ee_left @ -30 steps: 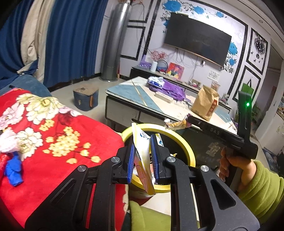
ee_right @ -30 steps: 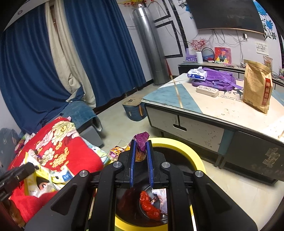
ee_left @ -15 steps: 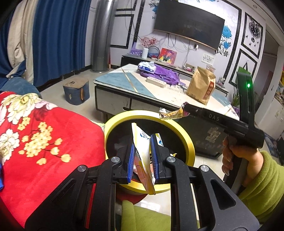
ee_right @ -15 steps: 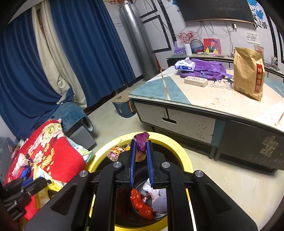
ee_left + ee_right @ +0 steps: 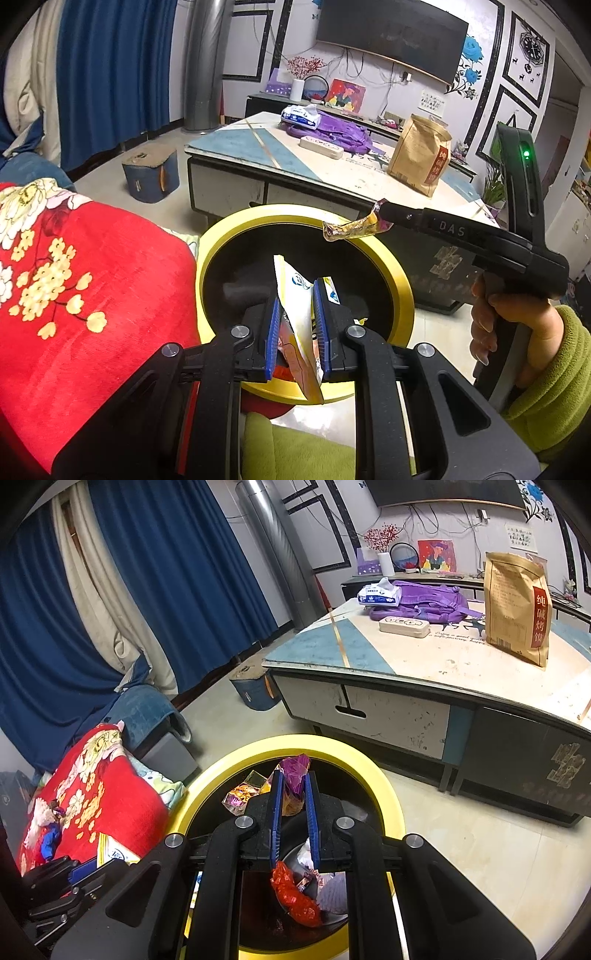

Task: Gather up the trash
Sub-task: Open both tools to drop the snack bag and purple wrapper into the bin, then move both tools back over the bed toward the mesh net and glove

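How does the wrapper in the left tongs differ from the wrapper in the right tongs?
The yellow-white packet in the left tongs is flat, long and pale; the purple wrapper in the right tongs is crumpled, short and shiny. The packet hangs below its tongs; the purple wrapper sticks out above. Both are clamped over the yellow bin.

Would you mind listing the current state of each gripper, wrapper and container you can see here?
left gripper: shut on the yellow-white wrapper, over the bin.
right gripper: shut on the purple wrapper, over the bin.
yellow-rimmed bin: open, trash already inside.
red wrapper: lying in the bin.
brown paper bag: upright on the table.
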Demonstrator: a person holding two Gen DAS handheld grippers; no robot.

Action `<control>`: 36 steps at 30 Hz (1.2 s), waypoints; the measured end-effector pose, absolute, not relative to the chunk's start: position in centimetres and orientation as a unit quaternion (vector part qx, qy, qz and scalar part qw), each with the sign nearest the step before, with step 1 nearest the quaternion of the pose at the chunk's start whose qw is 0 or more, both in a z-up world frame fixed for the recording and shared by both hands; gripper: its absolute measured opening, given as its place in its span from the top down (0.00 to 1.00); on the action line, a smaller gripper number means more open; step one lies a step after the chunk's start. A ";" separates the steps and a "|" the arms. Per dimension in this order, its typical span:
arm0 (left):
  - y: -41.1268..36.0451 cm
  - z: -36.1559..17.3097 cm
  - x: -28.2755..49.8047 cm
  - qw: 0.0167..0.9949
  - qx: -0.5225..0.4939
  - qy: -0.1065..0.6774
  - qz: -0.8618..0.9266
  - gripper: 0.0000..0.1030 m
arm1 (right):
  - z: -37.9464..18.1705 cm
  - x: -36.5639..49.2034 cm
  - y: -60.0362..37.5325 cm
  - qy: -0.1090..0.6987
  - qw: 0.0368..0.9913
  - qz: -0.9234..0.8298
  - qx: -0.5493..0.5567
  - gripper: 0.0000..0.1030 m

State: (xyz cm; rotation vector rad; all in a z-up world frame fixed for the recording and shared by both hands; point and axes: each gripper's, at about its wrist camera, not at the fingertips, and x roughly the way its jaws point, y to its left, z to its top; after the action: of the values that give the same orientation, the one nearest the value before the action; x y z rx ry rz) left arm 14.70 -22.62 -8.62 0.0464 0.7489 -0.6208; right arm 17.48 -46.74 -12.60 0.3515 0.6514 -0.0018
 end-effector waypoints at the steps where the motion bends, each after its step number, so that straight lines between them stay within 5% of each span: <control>1: -22.6 -8.8 14.8 0.883 0.021 0.362 -0.298 0.89 | -12.7 17.5 -46.8 0.319 0.932 0.000 0.173 0.88; 5: -22.5 -9.0 15.3 0.881 0.012 0.367 -0.299 0.88 | -13.1 17.6 -46.8 0.325 0.929 0.001 0.178 0.86; 7: -22.4 -9.0 15.5 0.882 0.001 0.369 -0.294 0.80 | -13.2 17.7 -46.9 0.329 0.926 0.002 0.183 0.86; 9: -21.8 -8.8 15.7 0.883 -0.017 0.369 -0.288 0.46 | -13.3 17.8 -47.0 0.333 0.924 0.000 0.188 0.78; 11: -21.2 -8.4 15.8 0.887 -0.024 0.364 -0.283 0.42 | -13.4 17.7 -47.1 0.331 0.923 -0.001 0.195 0.60; 15: -19.8 -7.4 15.6 0.895 -0.047 0.351 -0.272 0.14 | -13.3 17.6 -47.2 0.329 0.923 -0.003 0.198 0.56; 36: -13.2 -3.0 14.1 0.938 -0.078 0.278 -0.190 0.11 | -9.6 16.3 -41.8 0.296 0.940 0.061 0.160 0.48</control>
State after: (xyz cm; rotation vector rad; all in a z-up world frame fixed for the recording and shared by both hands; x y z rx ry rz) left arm 14.14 -13.24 -3.03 -0.1602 0.5678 -0.3883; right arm 16.32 -41.76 -9.62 0.3265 0.6039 0.1255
